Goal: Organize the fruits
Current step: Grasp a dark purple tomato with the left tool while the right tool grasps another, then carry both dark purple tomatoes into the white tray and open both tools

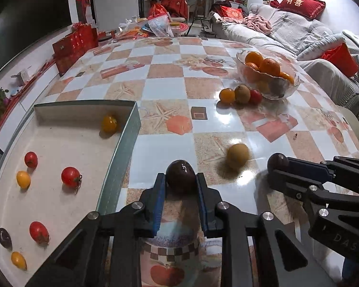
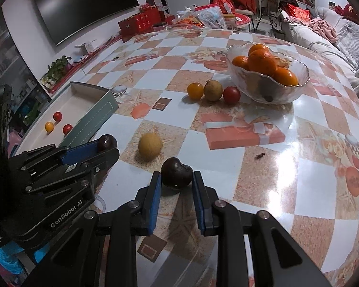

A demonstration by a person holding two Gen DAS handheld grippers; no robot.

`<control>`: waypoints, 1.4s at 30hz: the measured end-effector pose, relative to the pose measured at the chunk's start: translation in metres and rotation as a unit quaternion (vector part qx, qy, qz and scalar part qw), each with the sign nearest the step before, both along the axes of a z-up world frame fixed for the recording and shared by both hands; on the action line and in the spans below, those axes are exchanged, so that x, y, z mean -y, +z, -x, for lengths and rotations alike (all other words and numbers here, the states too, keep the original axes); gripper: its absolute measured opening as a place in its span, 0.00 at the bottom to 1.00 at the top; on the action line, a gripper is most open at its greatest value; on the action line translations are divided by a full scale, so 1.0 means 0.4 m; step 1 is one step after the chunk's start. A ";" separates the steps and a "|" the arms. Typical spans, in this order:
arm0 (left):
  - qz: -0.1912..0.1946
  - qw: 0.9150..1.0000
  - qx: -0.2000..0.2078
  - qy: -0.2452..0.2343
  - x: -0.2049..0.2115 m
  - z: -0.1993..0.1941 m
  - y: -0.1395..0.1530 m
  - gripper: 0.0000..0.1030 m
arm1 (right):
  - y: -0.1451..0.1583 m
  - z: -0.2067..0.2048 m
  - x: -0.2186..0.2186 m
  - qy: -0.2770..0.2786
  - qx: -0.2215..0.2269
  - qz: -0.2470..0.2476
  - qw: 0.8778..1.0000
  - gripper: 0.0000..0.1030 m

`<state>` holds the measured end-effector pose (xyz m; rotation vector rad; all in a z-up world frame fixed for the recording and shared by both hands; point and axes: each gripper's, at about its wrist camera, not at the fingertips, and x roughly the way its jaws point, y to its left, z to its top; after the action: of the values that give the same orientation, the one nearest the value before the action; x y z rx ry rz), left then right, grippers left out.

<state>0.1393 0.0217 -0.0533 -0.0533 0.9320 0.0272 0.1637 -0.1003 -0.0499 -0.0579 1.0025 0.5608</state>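
My left gripper (image 1: 181, 179) is shut on a dark purple fruit (image 1: 181, 175), just right of the shallow box (image 1: 122, 143). It also shows in the right wrist view (image 2: 107, 143). My right gripper (image 2: 176, 179) is shut on a second dark fruit (image 2: 176, 172), seen in the left wrist view (image 1: 277, 162). A yellow-brown round fruit (image 1: 237, 155) lies on the table between them. The box holds several red, yellow and dark small fruits (image 1: 70, 176). A yellow tomato (image 1: 227, 95), a brown fruit (image 1: 242, 93) and a red tomato (image 1: 255, 96) sit beside a glass bowl (image 1: 287, 88) of oranges.
The checked tablecloth (image 1: 167, 71) covers a large table. Red gift boxes (image 1: 71, 45) and bags stand at its far left end. A sofa (image 1: 299, 31) runs along the right. A small dark speck (image 2: 260, 155) lies on the cloth.
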 end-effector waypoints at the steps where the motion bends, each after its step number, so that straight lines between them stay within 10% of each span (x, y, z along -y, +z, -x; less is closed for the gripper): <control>1: 0.004 1.000 0.000 0.000 -0.001 0.000 -0.001 0.25 | 0.000 0.000 0.000 -0.001 0.000 -0.001 1.000 0.27; 22: 0.027 0.998 0.033 0.041 -0.194 0.173 0.174 0.25 | 0.130 0.076 -0.227 0.087 0.026 -0.018 0.996 0.27; 42: -0.020 0.988 -0.063 0.137 -0.474 0.162 0.029 0.25 | 0.042 0.098 -0.591 0.200 0.012 0.052 0.978 0.27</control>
<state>0.0743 0.2114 -0.0416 -0.1446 1.0455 0.3075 0.1246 0.1359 -0.0332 -0.3658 1.0011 0.8711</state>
